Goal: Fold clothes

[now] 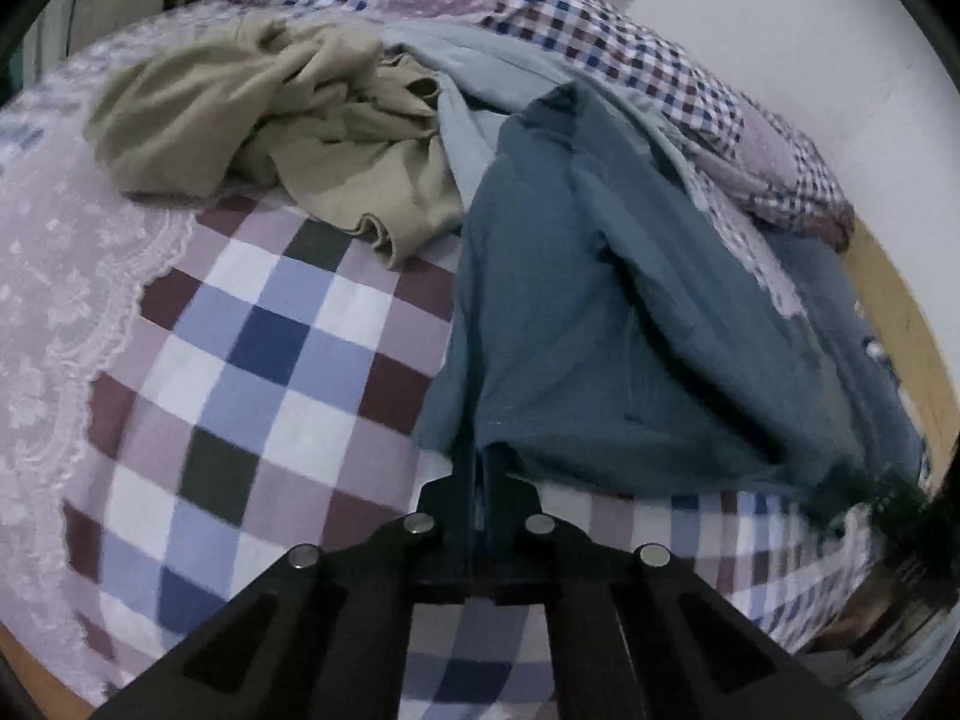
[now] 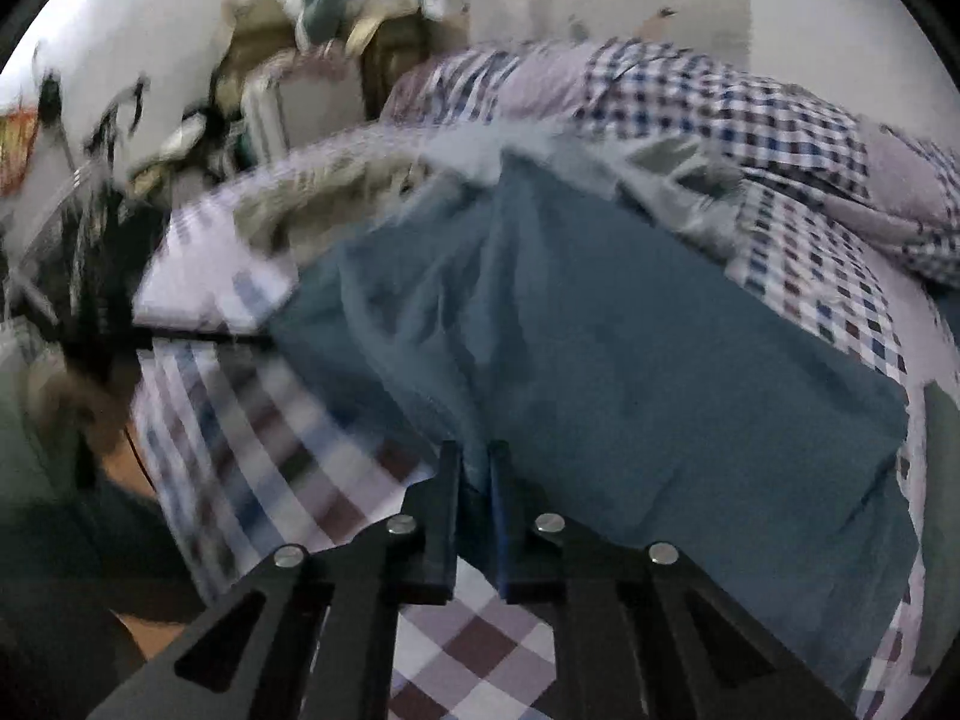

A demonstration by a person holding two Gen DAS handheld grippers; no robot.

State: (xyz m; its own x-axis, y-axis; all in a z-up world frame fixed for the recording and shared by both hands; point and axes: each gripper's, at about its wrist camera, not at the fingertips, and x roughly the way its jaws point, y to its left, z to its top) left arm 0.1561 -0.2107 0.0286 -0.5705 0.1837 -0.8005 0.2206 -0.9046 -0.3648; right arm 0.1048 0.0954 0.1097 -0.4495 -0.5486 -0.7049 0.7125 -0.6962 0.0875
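A teal-blue garment [image 1: 600, 312] lies rumpled on the checked bedsheet [image 1: 270, 360]. My left gripper [image 1: 480, 468] is shut on its near hem, with cloth pinched between the black fingers. In the right wrist view the same teal-blue garment [image 2: 600, 348] spreads across the bed, and my right gripper [image 2: 477, 468] is shut on its near edge, a fold of cloth running down between the fingers. That view is blurred at the left. A crumpled beige garment [image 1: 288, 120] and a pale grey-blue garment [image 1: 480, 84] lie behind the teal one.
A small-checked quilt [image 1: 630, 54] is bunched along the far side by the white wall [image 1: 810, 30]. A lace-patterned lilac cover [image 1: 60, 276] lies at the left. The wooden bed frame [image 1: 900, 312] shows at the right. Furniture and clutter [image 2: 270, 60] stand beyond the bed.
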